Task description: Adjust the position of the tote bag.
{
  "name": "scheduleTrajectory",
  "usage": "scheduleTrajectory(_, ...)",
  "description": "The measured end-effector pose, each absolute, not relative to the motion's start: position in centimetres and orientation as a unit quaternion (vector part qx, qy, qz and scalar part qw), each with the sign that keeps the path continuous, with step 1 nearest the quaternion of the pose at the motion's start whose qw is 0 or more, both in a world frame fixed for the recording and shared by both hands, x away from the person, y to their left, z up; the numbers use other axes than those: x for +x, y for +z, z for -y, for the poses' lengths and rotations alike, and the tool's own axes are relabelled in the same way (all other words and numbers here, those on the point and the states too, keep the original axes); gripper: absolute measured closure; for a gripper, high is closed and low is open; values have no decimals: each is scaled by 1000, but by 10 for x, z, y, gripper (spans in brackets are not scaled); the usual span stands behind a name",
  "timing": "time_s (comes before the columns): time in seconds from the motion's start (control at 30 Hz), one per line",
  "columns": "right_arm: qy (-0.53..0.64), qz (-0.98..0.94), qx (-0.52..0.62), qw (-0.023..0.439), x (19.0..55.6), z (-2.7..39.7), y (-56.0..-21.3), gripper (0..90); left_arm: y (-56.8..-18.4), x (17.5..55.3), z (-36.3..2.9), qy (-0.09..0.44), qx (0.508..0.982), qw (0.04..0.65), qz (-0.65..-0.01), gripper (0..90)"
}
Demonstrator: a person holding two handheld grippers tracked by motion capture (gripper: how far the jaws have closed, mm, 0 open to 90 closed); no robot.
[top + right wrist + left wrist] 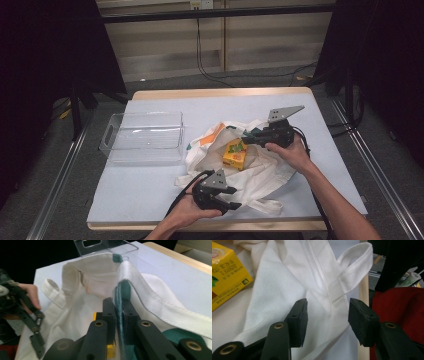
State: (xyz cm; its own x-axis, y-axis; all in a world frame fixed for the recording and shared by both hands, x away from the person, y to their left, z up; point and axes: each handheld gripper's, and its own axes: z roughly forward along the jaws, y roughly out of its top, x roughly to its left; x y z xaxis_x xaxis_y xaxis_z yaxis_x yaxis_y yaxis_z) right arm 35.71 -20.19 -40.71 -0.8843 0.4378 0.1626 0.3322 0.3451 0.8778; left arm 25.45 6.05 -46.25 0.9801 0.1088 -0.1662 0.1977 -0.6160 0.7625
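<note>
A white cloth tote bag (260,170) with teal and orange print lies on the pale blue table top (145,190). A yellow box (235,153) rests inside its mouth. My right gripper (246,137) is shut on the bag's upper rim (120,290) and holds it raised; in the right gripper view the cloth edge is pinched between the jaws. My left gripper (231,205) is near the front table edge, open, its jaws standing on either side of the bag's lower hem (332,312) without pressing on it. One bag handle (355,265) loops just beyond. The yellow box (227,272) sits to the upper left in the left gripper view.
An empty clear plastic bin (145,136) stands left of the bag at the table's back left. The wooden front edge (363,297) of the table runs close beside my left gripper, with something red (402,307) below it. Dark frames flank the table.
</note>
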Motion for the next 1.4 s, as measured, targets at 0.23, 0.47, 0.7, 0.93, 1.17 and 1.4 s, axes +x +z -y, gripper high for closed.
scheduleTrajectory(0.23, 508, -822, 253, 50, 368, 205, -413, 840, -471, 246, -52, -31, 918, 391, -62, 470)
scheduleTrajectory(0.47, 498, -825, 262, 49, 380, 207, -410, 839, -469, 250, -52, -29, 922, 378, -84, 875)
scheduleTrajectory(0.7, 494, -822, 278, 49, 396, 212, -416, 839, -443, 244, -62, -55, 901, 422, -89, 880)
scheduleTrajectory(0.93, 477, -824, 301, 61, 421, 215, -417, 842, -437, 241, -64, -62, 900, 426, -74, 881)
scheduleTrajectory(1.17, 456, -827, 322, 65, 448, 206, -424, 844, -440, 242, -60, -69, 903, 418, -74, 880)
scheduleTrajectory(1.4, 433, -831, 344, 54, 469, 202, -438, 845, -443, 241, -56, -78, 908, 407, -62, 881)
